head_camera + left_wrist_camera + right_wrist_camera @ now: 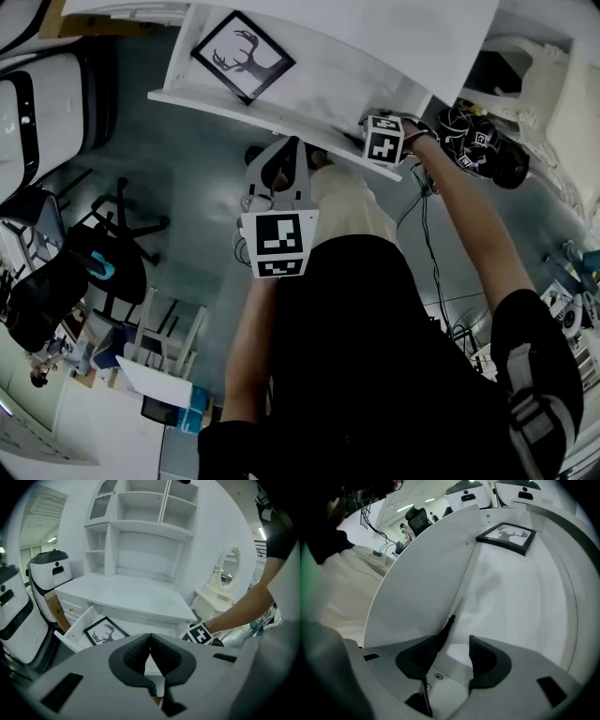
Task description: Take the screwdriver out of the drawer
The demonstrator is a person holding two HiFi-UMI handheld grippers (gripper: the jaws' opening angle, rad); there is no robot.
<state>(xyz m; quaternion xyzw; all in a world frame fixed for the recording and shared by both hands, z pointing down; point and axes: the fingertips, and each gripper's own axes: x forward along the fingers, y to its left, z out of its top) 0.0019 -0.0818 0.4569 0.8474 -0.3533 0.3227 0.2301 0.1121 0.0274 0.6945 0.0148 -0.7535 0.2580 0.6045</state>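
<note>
Screwdriver lies inside the open drawer, along the foot of 1 upright wall. Its thin shaft points away from the right gripper and its black handle points toward it. That gripper is down in the drawer with its 2 jaws spread apart. The handle runs in just beside the inner face of the jaw nearer the wall, and whether it touches that pad cannot be told. The other jaw stands clear of it over the bare white drawer floor. Nothing is pinched.

At the far end of the same drawer a picture of a deer in a black frame lies flat, well apart from the screwdriver.

The left gripper hangs outside the drawer, in front of the desk. Its 2 jaws are pressed together with nothing between them. Its view shows the drawer pulled out below the desk top with the picture in it. The right gripper's marker cube sits at the drawer's opposite end, with a bare forearm behind it. White shelves rise from the back of the desk, and a mirror stands beside it.
</note>
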